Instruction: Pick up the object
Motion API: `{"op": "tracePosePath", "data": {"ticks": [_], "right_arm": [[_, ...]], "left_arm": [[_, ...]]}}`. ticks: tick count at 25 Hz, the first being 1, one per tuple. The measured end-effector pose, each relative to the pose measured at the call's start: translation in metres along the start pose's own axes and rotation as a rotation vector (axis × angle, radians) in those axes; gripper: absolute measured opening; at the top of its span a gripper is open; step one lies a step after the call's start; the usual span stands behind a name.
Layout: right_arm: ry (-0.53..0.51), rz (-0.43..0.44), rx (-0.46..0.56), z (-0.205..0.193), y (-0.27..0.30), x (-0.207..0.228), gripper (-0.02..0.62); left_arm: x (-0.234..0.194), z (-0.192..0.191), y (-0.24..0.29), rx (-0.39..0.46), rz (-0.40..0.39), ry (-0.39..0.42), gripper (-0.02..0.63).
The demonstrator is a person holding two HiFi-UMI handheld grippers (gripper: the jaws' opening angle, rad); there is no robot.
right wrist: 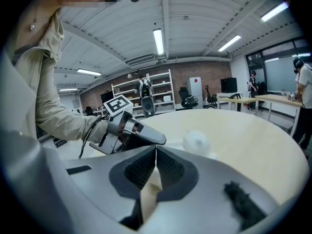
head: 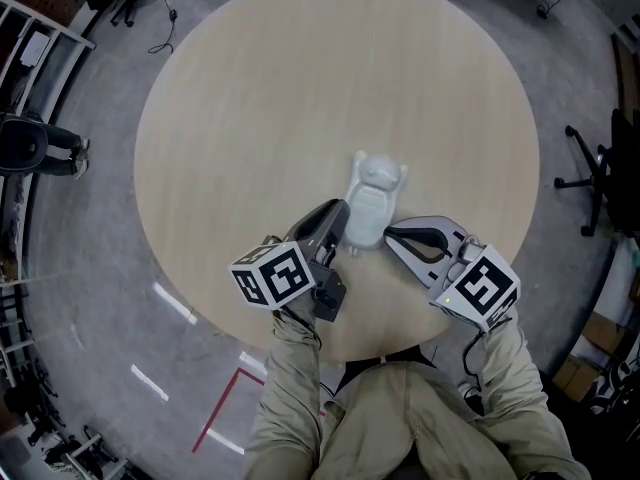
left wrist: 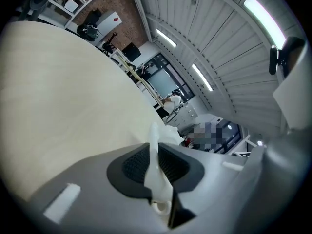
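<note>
A white bear-shaped figure [head: 372, 200] lies on the round wooden table [head: 300, 88], its head pointing away from me. My left gripper [head: 340, 224] sits at the figure's lower left edge. In the left gripper view its pads [left wrist: 134, 165] are pressed on a thin white part of the figure [left wrist: 157, 145]. My right gripper [head: 392, 234] rests just right of the figure's lower end, shut with nothing between its pads [right wrist: 139, 168]. From the right gripper view the figure's round head [right wrist: 196, 141] shows beyond the jaws, with the left gripper [right wrist: 158, 139] beside it.
A black office chair [head: 600, 168] stands off the table's right side. A person [head: 35, 148] stands on the floor at the far left. Cardboard boxes [head: 585, 368] lie at the lower right, and red tape [head: 225, 408] marks the floor near me.
</note>
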State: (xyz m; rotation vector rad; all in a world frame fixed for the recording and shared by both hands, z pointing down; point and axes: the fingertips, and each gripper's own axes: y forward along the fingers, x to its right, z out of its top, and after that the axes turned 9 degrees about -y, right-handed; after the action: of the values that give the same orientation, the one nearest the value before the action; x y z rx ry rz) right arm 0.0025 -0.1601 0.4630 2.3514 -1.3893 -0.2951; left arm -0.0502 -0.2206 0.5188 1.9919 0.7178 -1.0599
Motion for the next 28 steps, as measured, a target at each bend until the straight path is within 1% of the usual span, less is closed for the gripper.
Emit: {"op": "tracePosePath", "data": {"ticks": [12,13,14,16,18,19,20,21,22,28], "right_arm": [[0.027,-0.027,-0.026,-0.011,-0.004,0.008,0.003],[0.029,-0.028,-0.026,-0.011,-0.004,0.008,0.003],[0.030,-0.029,-0.024,-0.011,-0.005,0.009,0.003],[0.032,-0.029,-0.028,-0.011,-0.005,0.011,0.003],[0.035,-0.032,-0.034,-0.012,-0.007,0.013,0.003],[0.037,-0.035,-0.033,-0.013,-0.008,0.013,0.003],[0.039,-0.038,-0.033,-0.015,-0.009,0.014,0.003],[0.041,-0.041,-0.034,-0.016,-0.010,0.015,0.003],[0.044,-0.045,-0.036,-0.017,-0.010,0.016,0.003],[0.071,-0.065,-0.033,-0.022,-0.015,0.019,0.003]], "left_arm": [[-0.005,-0.006,0.000,-0.060,0.006,-0.034,0.060],[-0.005,-0.007,0.000,-0.067,0.008,-0.039,0.054],[-0.006,-0.007,0.000,-0.076,0.009,-0.044,0.006],[-0.006,-0.009,0.001,-0.108,0.002,-0.054,0.006],[-0.004,-0.012,0.003,-0.160,-0.016,-0.064,0.012],[-0.002,-0.014,0.004,-0.188,-0.031,-0.070,0.044],[-0.001,-0.015,0.005,-0.216,-0.045,-0.078,0.063],[-0.001,-0.015,0.006,-0.247,-0.052,-0.082,0.099],[-0.003,-0.016,0.006,-0.283,-0.051,-0.079,0.121],[-0.015,-0.028,0.015,-0.556,-0.016,-0.023,0.155]]}}
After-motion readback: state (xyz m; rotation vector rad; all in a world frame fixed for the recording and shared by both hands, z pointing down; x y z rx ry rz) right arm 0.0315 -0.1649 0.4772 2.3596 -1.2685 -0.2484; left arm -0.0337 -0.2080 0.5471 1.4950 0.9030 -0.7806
